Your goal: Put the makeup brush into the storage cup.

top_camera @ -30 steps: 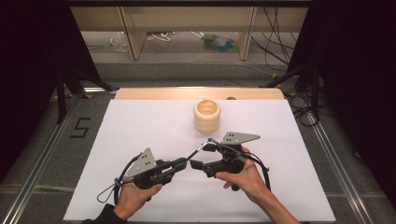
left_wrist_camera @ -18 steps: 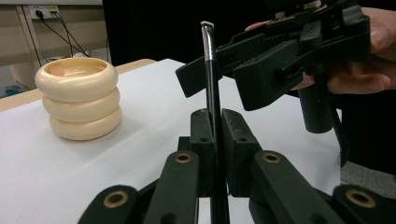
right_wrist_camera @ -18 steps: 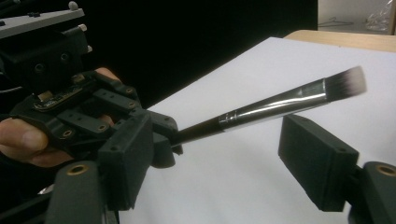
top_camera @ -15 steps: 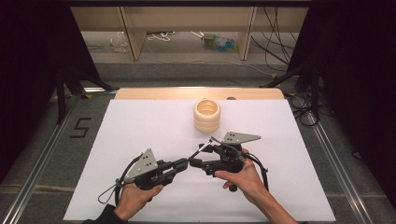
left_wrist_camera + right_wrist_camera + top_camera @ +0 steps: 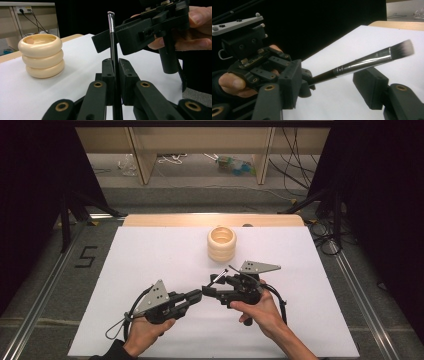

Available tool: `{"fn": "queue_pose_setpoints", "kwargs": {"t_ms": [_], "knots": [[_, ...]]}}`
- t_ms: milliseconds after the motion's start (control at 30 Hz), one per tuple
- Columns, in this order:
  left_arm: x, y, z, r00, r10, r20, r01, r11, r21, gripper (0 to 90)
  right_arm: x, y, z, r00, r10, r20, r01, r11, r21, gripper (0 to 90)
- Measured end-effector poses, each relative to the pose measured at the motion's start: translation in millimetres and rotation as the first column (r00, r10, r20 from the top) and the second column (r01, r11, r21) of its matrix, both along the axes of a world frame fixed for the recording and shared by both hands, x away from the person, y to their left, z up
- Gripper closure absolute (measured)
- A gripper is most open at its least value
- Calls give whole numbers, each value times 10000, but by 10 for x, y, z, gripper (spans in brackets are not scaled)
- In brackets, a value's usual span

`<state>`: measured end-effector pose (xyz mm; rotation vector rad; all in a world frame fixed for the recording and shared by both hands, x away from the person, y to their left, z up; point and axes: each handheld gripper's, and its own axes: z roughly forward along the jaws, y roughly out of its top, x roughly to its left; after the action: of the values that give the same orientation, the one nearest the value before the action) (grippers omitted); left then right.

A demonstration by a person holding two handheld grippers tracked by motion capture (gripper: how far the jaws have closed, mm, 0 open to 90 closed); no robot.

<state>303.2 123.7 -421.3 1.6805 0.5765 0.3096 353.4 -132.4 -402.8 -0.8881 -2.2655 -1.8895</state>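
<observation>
On the white desk (image 5: 150, 255), low at centre frame, my left gripper (image 5: 192, 296) pinches the brush (image 5: 367, 61) by its handle while my right gripper (image 5: 206, 291) has just been closing its still-spread fingers (image 5: 369, 86) around it, so I judge a handover is near.

On the white worktop (image 5: 150, 255), the left tongs (image 5: 196, 295) and right tongs (image 5: 209, 291) meet tip to tip, a thin brush (image 5: 218, 278) slanting up between them. A cream ringed holder (image 5: 221, 243) stands just beyond, apart from both.
</observation>
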Motion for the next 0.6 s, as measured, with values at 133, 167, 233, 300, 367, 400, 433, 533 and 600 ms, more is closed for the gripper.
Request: {"fn": "queue_pose_setpoints", "kwargs": {"t_ms": [133,167,233,300,367,400,433,533,600], "knots": [[-2,-2,1,10000,1,10,-1,10000,-26,834,0,2,-4,10000,64,-48,-64,9999,96,436],[-2,-2,1,10000,-10,7,10,10000,-31,834,-1,1,-5,10000,43,-40,-43,10000,81,445],[-3,-1,1,10000,-6,11,6,10000,-39,834,1,-1,-6,10000,55,-66,-54,9999,92,452],[-3,-1,4,10000,-13,27,14,10000,-91,834,1,-2,-6,10000,45,-44,-44,9999,120,463],[-3,-1,7,9999,-36,98,37,10000,-71,834,4,-5,-8,10000,49,37,-49,9999,152,472],[-5,-2,8,10000,-32,85,33,10000,-83,834,3,-1,-9,10000,59,27,-59,9997,231,477],[-5,-2,7,10000,-36,93,37,10000,-70,834,3,-1,-9,10000,68,8,-68,9997,240,479],[-11,-8,4,10000,6,47,-5,10000,-99,834,2,-5,-8,10000,75,1,-75,9997,219,494],[-12,-9,6,10000,-6,74,7,9999,-120,834,1,-4,-8,10000,80,1,-80,9997,248,503]]}}
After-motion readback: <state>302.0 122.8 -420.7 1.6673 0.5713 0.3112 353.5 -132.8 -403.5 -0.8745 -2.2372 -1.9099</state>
